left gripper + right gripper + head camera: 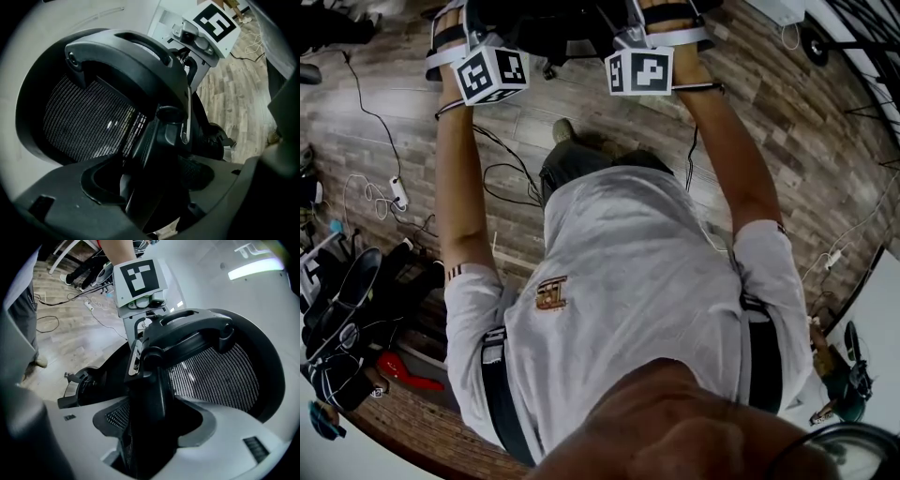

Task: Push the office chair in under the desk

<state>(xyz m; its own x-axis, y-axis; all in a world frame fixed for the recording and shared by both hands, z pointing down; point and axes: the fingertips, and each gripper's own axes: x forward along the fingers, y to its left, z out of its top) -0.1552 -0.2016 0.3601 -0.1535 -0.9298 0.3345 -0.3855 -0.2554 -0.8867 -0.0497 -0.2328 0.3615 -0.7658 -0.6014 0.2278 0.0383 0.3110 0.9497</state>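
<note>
The black office chair (117,93) has a mesh back (220,376) and a thick black spine. In the left gripper view that spine runs between the two grey jaws of my left gripper (150,187), which is shut on it. My right gripper (145,427) holds the same spine from the other side, jaws closed against it. Each gripper's view shows the other's marker cube beyond the chair top. In the head view both arms reach forward, and the left gripper (478,33) and right gripper (652,33) meet the chair (553,28) at the top edge, fingertips hidden.
Black cables (506,173) and a white power strip (397,192) lie on the wood floor ahead. Dark bags and gear (347,309) crowd the left. A white surface (874,319) stands at the right edge. Another chair's castor (811,42) shows at top right.
</note>
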